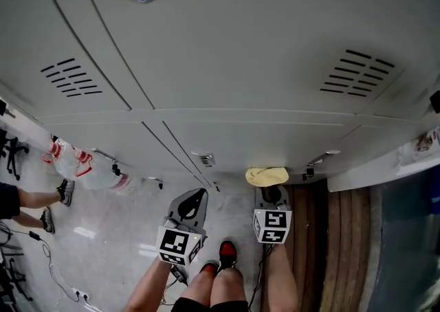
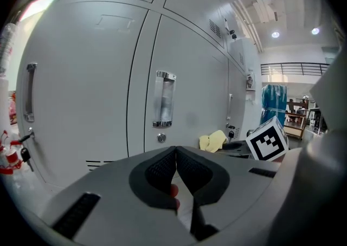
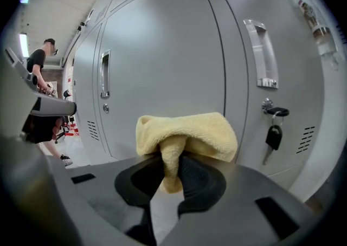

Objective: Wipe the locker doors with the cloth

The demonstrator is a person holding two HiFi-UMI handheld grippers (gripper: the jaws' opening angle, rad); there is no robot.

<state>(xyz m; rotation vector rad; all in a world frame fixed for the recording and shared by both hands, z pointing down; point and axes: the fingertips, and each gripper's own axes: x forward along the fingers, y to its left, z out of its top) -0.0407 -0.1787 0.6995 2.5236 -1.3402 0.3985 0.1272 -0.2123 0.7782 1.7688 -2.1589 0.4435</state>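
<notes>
**A:** What's at the far left?

**B:** In the head view, a bystander's bare legs (image 1: 31,198) in dark shoes stand at the left edge of the pale glossy floor (image 1: 117,235). Next to them a red-and-white bundle (image 1: 82,166) sits low against the lockers. I cannot tell what it is.

**A:** And the left gripper?

**B:** The left gripper (image 2: 176,151) is pinched fully closed. Its ribbed black pads meet tip to tip with nothing between them. It hangs low before the grey metal locker doors (image 2: 87,88), clear of them, and faces a recessed silver handle (image 2: 164,98) with a small round lock (image 2: 161,138) under it. Its black-and-white marker cube (image 1: 180,244) shows in the head view, just left of the wearer's red-and-black shoe (image 1: 227,252).

**A:** Where's the cloth?

**B:** The folded yellow terry cloth (image 3: 187,134) is clamped in the right gripper (image 3: 172,159). One fold runs down between the jaws and the rest bunches over their tips. It is held before a lower-tier door, with its right end by that door's right edge, where the vertical seam runs. I cannot tell whether it touches the metal.

**A:** Anything further right?

**B:** Past the seam, the next door has a long recessed pull (image 3: 262,55), and a black-headed key (image 3: 272,134) hangs from its lock. In the head view, a strip of brown wooden boards (image 1: 337,235) runs along the floor's right side.
</notes>
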